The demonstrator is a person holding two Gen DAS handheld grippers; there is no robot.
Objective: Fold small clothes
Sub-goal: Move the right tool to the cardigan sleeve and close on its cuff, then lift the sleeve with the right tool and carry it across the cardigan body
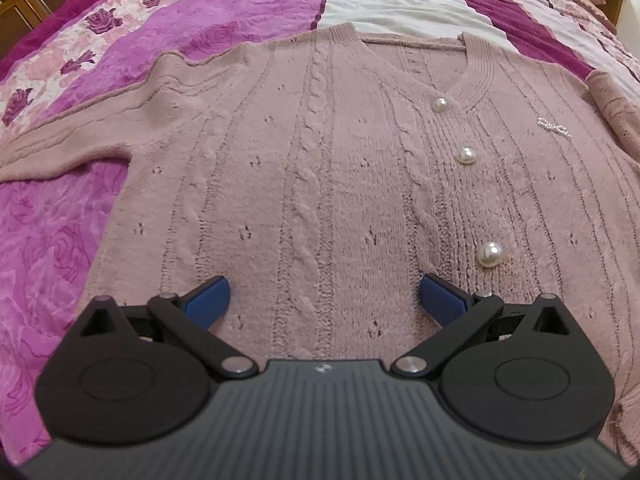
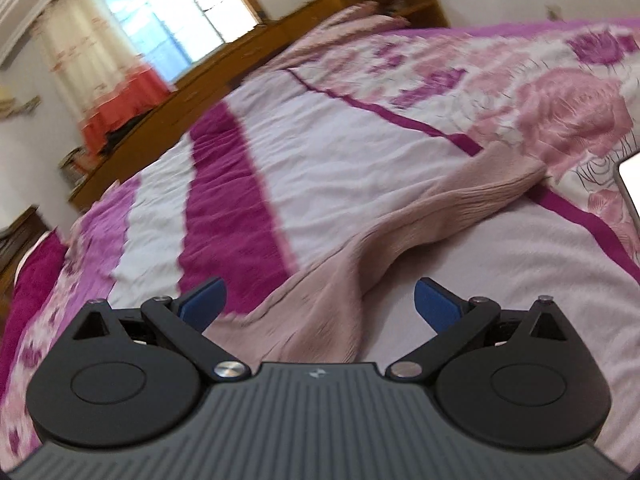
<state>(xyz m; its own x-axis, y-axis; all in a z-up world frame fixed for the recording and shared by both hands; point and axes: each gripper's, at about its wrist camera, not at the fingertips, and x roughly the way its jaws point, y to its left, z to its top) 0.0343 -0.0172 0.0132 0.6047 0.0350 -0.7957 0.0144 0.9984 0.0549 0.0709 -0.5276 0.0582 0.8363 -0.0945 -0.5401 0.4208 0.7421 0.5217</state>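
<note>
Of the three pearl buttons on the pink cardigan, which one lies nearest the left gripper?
The lowest pearl button, farthest from the neckline and just beyond the left gripper; the middle button and top button sit higher up the cardigan.

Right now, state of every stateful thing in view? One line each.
cardigan: spread flat on the bedspread, front up, unfolded
pearl buttons: fastened, placket closed
left sleeve: stretched out sideways
other sleeve: rumpled, extended across the bed
left gripper: jaws open, nothing held
right gripper: jaws open, nothing held
</note>
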